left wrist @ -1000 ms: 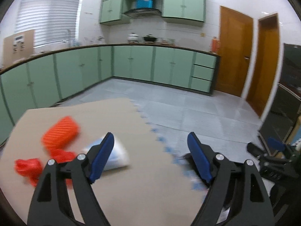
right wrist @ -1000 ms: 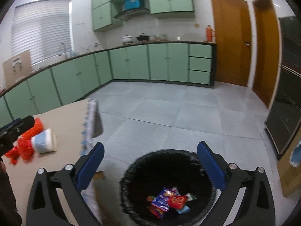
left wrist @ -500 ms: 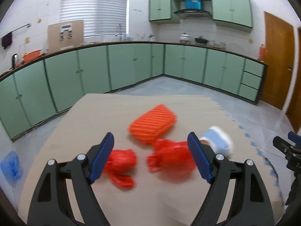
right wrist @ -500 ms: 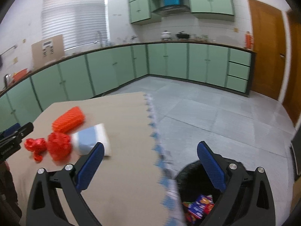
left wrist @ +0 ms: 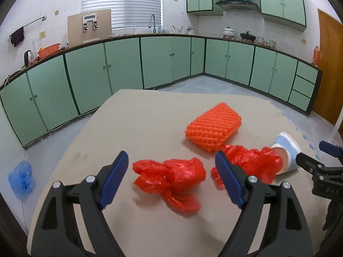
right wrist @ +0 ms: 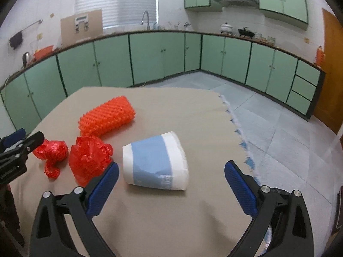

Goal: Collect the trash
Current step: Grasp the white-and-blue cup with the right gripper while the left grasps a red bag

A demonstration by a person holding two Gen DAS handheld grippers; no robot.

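Your left tongs (left wrist: pixel 171 177) and right tongs (right wrist: pixel 171 184) both gape, empty. Nothing collected here yet: four pieces lie on the tabletop (right wrist: pixel 193 111). Paper cup (right wrist: pixel 155 160) at right's 12 o'clock; crumpled red bag (left wrist: pixel 171 177) between left's pads; second red bag (left wrist: pixel 255 165), orange foam net (left wrist: pixel 213 127) at 1 o'clock.

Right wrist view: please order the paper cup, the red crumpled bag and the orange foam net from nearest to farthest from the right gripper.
1. paper cup, lying ahead of the right gripper.
2. red crumpled bag, left.
3. orange foam net, far left.
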